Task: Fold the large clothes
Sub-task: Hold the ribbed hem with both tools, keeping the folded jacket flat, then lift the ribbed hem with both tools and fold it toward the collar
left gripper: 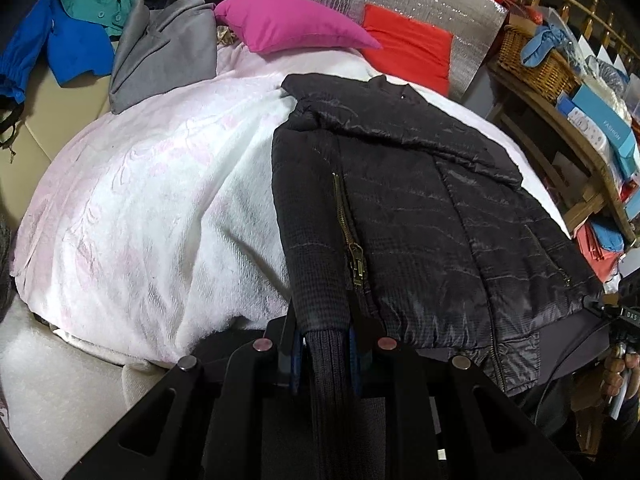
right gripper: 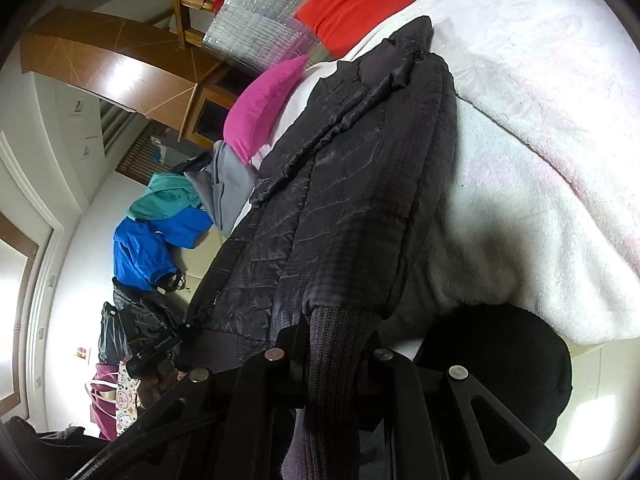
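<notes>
You've got both grippers, left gripper (left gripper: 326,344) and right gripper (right gripper: 332,350), clamped on the jacket (left gripper: 420,208) hem's ribbed corners; its length runs straight away toward the collar (left gripper: 384,84).

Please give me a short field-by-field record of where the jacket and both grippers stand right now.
garment: black quilted jacket, lying flat on the white blanket
left gripper: jaws shut on the ribbed hem beside the brass zipper
right gripper: jaws shut on the ribbed hem
behind jacket: pink pillow, red pillow
</notes>
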A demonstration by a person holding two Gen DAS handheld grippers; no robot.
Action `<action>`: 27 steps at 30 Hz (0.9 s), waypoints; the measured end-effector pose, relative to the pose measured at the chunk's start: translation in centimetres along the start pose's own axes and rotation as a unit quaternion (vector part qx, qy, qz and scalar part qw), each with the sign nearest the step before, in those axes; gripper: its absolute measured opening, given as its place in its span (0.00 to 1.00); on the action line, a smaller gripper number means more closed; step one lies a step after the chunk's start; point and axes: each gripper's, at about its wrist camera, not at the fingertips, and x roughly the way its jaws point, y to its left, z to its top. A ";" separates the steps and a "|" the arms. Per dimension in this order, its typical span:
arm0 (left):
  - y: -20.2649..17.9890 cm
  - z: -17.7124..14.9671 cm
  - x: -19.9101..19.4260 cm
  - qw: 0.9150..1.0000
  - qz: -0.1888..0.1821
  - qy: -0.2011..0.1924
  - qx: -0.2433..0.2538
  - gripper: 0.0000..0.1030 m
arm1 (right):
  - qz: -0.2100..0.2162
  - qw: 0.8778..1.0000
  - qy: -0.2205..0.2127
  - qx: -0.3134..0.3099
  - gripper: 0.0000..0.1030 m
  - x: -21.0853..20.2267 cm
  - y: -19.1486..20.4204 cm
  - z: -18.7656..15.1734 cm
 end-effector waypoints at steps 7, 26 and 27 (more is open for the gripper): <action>-0.5 0.0 0.4 1.000 0.013 -0.003 -0.001 0.19 | 0.007 1.000 0.000 -0.001 0.13 0.0 0.3 0.5; 0.3 -0.4 0.6 1.000 -0.003 -0.007 -0.010 0.19 | -0.003 1.000 -0.001 -0.010 0.13 0.1 2.3 0.7; 0.3 -0.4 0.6 1.000 -0.005 -0.007 -0.012 0.19 | 0.002 1.000 -0.002 -0.010 0.13 0.1 2.2 0.7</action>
